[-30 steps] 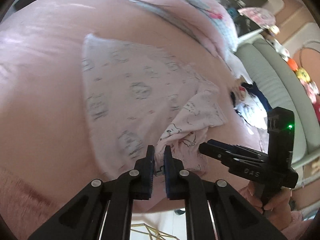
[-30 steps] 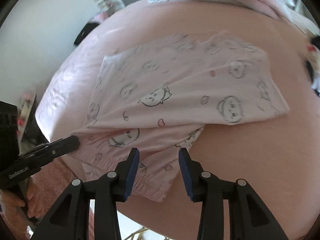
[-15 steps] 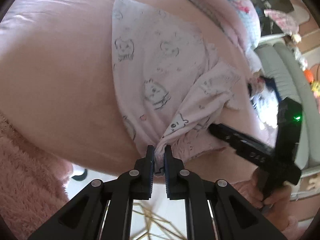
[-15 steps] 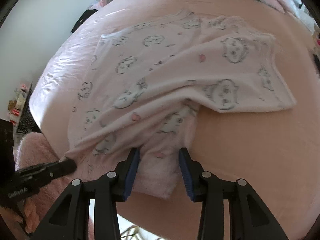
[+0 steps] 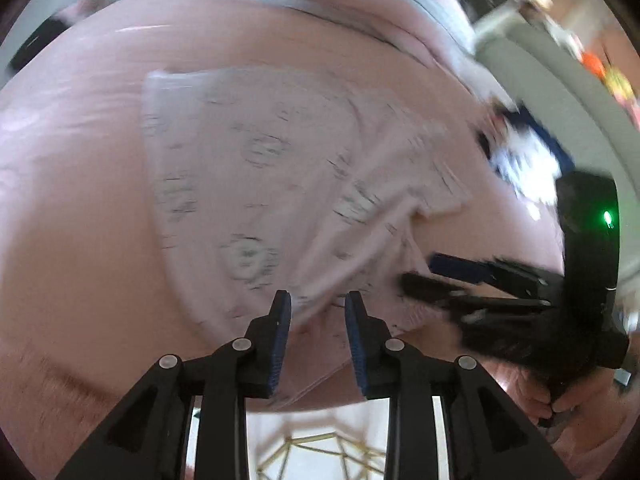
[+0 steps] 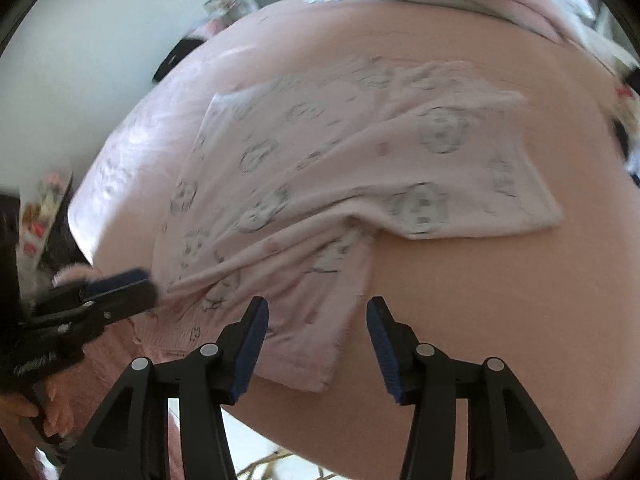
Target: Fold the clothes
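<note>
The pink printed garment [image 6: 360, 184] lies spread on the pink bed [image 6: 500, 300], near its front edge, partly folded: one side is laid over the body, while a narrow end piece lies loose toward the edge, so more folds and some smoothing seem left. The left gripper [image 5: 318, 320] is opening, cloth between its jaws but no longer pinched. The right gripper [image 6: 318, 332] is opening too, straddling the end piece without pressing it.
</note>
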Tool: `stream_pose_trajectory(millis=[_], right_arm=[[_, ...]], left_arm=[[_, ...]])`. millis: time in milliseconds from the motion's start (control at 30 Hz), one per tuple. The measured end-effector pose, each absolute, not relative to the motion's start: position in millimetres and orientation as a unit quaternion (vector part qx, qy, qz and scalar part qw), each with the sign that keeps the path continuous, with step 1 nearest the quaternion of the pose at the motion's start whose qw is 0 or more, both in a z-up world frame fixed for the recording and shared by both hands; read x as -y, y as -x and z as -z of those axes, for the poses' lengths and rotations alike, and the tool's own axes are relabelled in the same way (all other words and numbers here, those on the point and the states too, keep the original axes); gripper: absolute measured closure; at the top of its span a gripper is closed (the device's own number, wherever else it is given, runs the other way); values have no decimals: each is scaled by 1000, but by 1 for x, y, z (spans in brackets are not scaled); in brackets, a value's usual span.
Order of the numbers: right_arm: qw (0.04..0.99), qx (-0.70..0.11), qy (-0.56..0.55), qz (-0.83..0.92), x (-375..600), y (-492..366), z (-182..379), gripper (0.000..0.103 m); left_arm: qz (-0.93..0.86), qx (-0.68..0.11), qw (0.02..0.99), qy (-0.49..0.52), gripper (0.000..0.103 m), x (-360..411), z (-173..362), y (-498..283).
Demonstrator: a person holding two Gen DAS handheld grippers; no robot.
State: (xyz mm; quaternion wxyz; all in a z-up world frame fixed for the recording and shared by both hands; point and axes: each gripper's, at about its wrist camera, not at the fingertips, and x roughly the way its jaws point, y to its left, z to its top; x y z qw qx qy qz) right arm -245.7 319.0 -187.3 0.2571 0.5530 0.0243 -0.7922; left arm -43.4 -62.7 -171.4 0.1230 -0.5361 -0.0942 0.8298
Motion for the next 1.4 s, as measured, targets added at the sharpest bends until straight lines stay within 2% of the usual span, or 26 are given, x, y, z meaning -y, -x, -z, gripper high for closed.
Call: stream_pose_trajectory(millis=[100,200,267,367,467,600,667,700,833,1033,1100,1167,1200,1400], right_arm=[[240,-49,-563,789,-320,242,202,53],[240,-4,-574,783,-348,242,200,52],[246,46,-579,776,-370,244,198,52],[212,110,-570,786,-411,253,192,51],[160,160,-557,800,-453,269,185,51],[122,161,-530,823,-486,286,179,50],[114,155,-522,831,-496,291,181,50],[113,157,-518,833,-501,291,182,50],[101,175,-521,829,-518,285,197,50],[99,183,-523,827,-523,289,203,50],[87,179,-521,830,-521,292,204,50],[83,185,-521,829,-524,289,208,49],[83,186,-520,829,-525,287,208,50],[107,179,-529,823,-518,291,196,50]], left_arm=[[-815,79,109,563,77,63,188,46],[-805,68,59,586,76,82,191,42],[-802,80,58,590,76,85,187,42],[-823,57,71,560,77,72,164,48],[-846,40,128,516,76,39,138,67],[-846,0,211,490,72,-29,135,110],[-835,2,255,487,57,-66,143,133],[-828,-3,268,492,54,-88,148,145],[-824,-62,260,500,53,-141,171,172],[-821,-127,254,496,53,-167,200,173],[-832,-129,248,479,57,-166,202,173],[-839,-115,238,475,87,-160,202,177],[-844,-100,232,474,95,-154,198,179],[-874,26,213,436,96,-60,143,173]])
